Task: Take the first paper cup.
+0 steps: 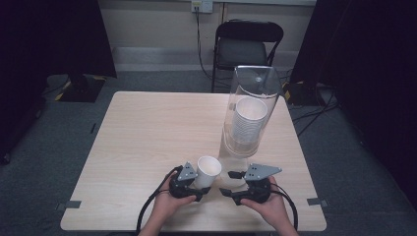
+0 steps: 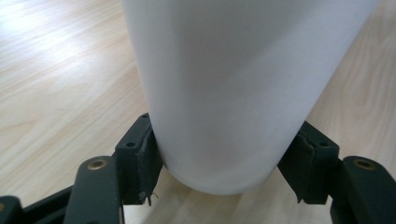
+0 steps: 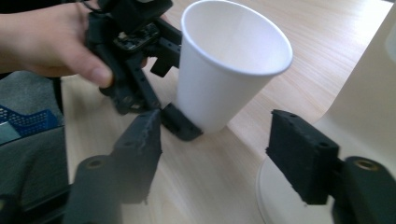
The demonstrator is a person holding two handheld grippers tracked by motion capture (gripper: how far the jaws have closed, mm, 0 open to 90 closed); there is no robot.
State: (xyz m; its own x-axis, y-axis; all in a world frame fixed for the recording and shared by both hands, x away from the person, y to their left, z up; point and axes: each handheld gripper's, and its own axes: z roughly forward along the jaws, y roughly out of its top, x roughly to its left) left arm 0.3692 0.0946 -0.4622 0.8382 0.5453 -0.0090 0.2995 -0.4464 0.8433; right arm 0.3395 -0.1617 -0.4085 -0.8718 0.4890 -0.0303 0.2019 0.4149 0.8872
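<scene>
Pale wood grain covered the surface [image 1: 147,132], where a person's left hand [image 1: 164,204] held the left claw [image 1: 204,189] near the front edge. Its two black jaws pinched the base of a white paper cup [image 1: 208,171], one pad on each side of the wall, seen close up in the left gripper view [image 2: 233,93]. The cup leaned slightly, mouth up and empty. Just right of it the right claw [image 1: 231,183], held in the right hand [image 1: 268,204], stood spread with nothing between its jaws [image 3: 224,154]. Behind it rose a clear tube dispenser [image 1: 253,93] on a round base, holding a stack of white cups [image 1: 248,120].
</scene>
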